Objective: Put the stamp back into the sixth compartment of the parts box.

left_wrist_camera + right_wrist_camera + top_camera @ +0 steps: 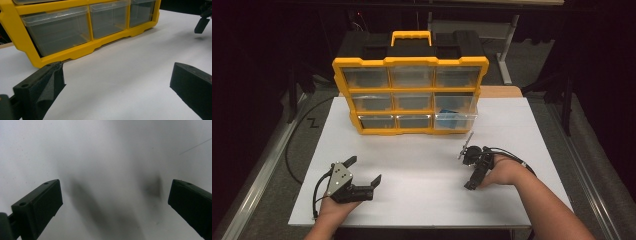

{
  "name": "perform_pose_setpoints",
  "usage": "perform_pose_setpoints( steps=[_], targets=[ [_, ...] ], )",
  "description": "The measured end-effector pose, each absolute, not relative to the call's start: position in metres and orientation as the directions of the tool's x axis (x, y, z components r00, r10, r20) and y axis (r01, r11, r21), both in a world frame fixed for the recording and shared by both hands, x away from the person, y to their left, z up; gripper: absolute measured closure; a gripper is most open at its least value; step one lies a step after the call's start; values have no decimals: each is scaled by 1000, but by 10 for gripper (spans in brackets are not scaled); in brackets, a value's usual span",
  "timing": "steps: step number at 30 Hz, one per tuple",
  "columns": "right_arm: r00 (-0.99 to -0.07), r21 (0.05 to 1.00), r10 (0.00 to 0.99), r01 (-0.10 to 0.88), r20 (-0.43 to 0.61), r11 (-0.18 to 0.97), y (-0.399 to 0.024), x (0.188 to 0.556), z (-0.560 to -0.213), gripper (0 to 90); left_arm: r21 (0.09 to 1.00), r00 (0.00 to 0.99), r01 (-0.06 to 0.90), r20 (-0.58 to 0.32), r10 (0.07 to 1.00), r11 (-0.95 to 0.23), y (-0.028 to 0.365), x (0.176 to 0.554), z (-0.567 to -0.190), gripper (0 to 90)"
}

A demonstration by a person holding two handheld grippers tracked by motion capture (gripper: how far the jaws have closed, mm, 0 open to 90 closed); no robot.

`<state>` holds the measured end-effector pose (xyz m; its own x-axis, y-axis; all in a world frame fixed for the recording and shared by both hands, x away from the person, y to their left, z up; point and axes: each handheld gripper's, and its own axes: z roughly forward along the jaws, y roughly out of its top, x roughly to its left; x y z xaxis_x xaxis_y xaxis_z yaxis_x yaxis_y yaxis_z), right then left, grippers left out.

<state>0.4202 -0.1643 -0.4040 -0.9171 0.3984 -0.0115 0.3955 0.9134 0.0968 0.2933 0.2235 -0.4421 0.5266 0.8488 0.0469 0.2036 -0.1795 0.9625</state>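
— So, where does the left hand-held gripper [366, 169] stand?

— Low over the near left part of the white tabletop [422, 150], its jaws spread wide with nothing between them. In the left gripper view they frame bare white surface, and the yellow drawer cabinet [410, 95] stands just beyond them.

— And the right hand-held gripper [468, 170]?

— Over the right side of the tabletop, tipped downward, with the person's hand [502, 172] behind it. Its jaws are also spread wide and hold nothing; the right gripper view looks straight onto plain white surface with two soft shadows on it.

— Where is the cabinet?

— Upright at the far edge of the tabletop, facing the person, with a yellow handle [411, 37] on its black top. It has three rows of three clear drawers. All look shut; the bottom right drawer [455, 121] holds something blue, which I cannot make out.

— Is either hand-held gripper touching it?

— No. Both are apart from it, the right one nearer to the bottom right drawer, the left one farther out in front of the left column.
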Motion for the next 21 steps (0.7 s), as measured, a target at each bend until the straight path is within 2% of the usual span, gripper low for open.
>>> perform_pose_setpoints(
  steps=[11,17,19,21],
  targets=[
    [-896,215,442,425,-36,879,-171,416,-407,9,962,527,210,40,849,-175,223,293,-443,3],
    [-862,372,506,456,-42,809,-181,410,-405,10,964,521,215,23,853,-157,224,294,-443,3],
    [-860,392,508,452,-46,801,-183,409,-405,10,964,519,216,21,855,-155,224,294,-443,3],
    [-845,466,533,454,-45,760,-186,404,-407,9,962,519,220,23,854,-160,224,294,-443,3]
  ],
)
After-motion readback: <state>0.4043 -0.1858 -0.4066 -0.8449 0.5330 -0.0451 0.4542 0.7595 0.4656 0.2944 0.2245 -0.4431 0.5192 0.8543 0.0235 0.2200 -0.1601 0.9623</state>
